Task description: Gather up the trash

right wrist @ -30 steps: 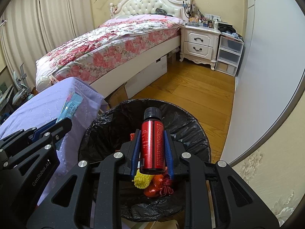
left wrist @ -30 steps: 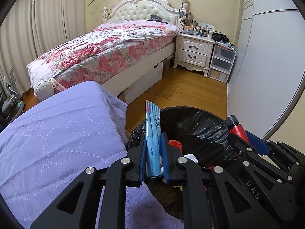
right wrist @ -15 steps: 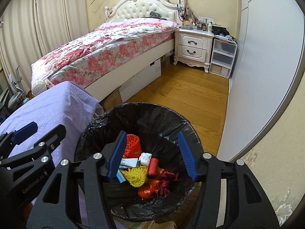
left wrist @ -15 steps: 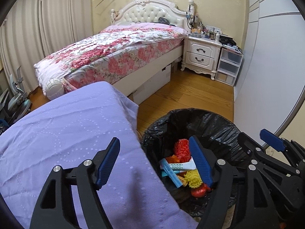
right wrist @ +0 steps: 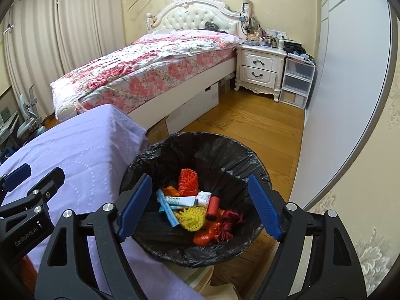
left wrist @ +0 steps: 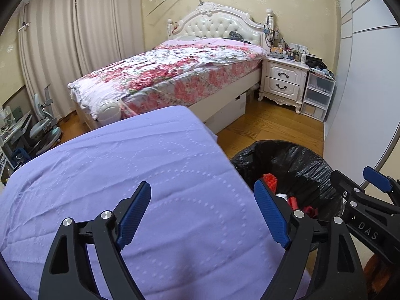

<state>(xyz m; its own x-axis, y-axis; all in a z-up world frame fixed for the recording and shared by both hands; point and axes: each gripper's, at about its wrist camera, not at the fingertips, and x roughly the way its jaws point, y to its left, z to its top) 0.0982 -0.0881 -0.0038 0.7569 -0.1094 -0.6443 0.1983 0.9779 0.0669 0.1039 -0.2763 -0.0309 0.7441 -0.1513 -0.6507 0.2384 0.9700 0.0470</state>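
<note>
My worry is the lilac cloth [left wrist: 140, 175]: my left gripper [left wrist: 203, 212] hangs over its right edge, and a low sweep could snag the fabric and drag it onto the bin [right wrist: 175, 150], which stands just beside that edge. My right gripper [right wrist: 200, 205] sits above the bin's rim; dipping could catch the black liner [right wrist: 225, 155]. Both sets of jaws are opening wide, with nothing between them. The trash [right wrist: 192, 210], red bottle [right wrist: 213, 206] included, lies in the bin's bottom.
</note>
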